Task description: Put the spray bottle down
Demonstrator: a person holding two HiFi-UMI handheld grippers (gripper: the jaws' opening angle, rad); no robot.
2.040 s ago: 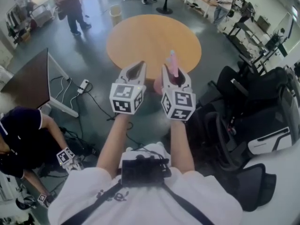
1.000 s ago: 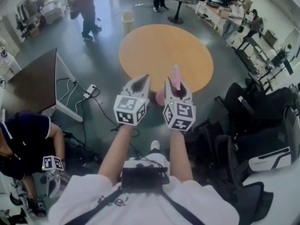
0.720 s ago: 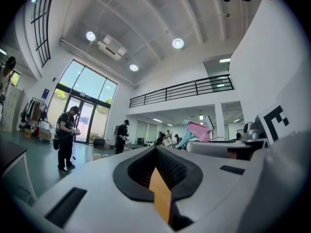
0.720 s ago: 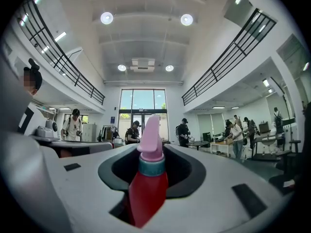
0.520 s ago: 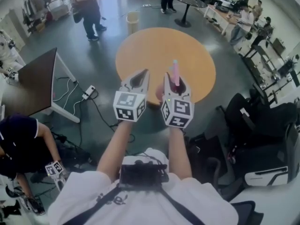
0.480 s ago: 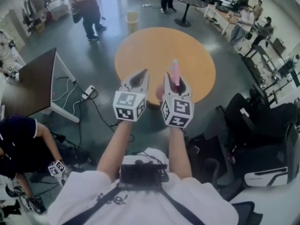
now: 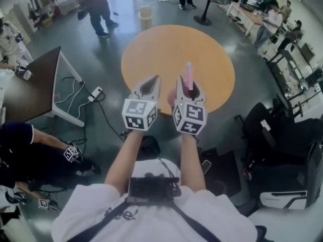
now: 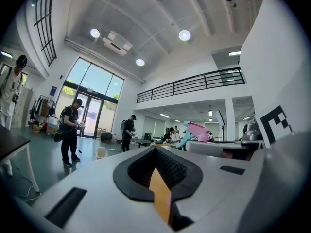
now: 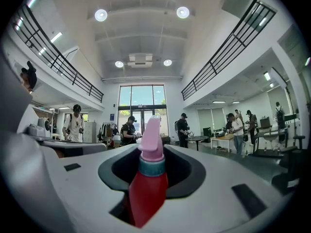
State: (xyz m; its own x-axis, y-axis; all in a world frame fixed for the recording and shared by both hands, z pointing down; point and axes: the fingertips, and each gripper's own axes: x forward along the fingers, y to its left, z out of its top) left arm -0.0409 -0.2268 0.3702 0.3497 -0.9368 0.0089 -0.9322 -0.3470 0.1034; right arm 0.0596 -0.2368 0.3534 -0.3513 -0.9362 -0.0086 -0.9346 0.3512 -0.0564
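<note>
My right gripper [image 7: 188, 84] is shut on the spray bottle [image 9: 147, 181], which stands upright between its jaws: a red body, a teal collar and a pink spray head [image 7: 190, 76]. The gripper holds it level above the near edge of the round orange table [image 7: 171, 49]. Beside it, my left gripper [image 7: 150, 82] is shut with nothing in it. In the left gripper view the jaws of the left gripper [image 8: 158, 154] meet, and the bottle's pink head [image 8: 199, 130] shows to the right.
A dark table [image 7: 30, 89] stands at the left, with a power strip and cables [image 7: 95, 92] on the floor by it. A person crouches at the lower left [image 7: 20, 145]. Black chairs and bags [image 7: 282, 135] crowd the right. Several people and a yellow bin [image 7: 146, 16] are beyond the table.
Both grippers have moved forward together towards the round table, whose near edge now lies under their tips. The bottle stays held in the right gripper.
</note>
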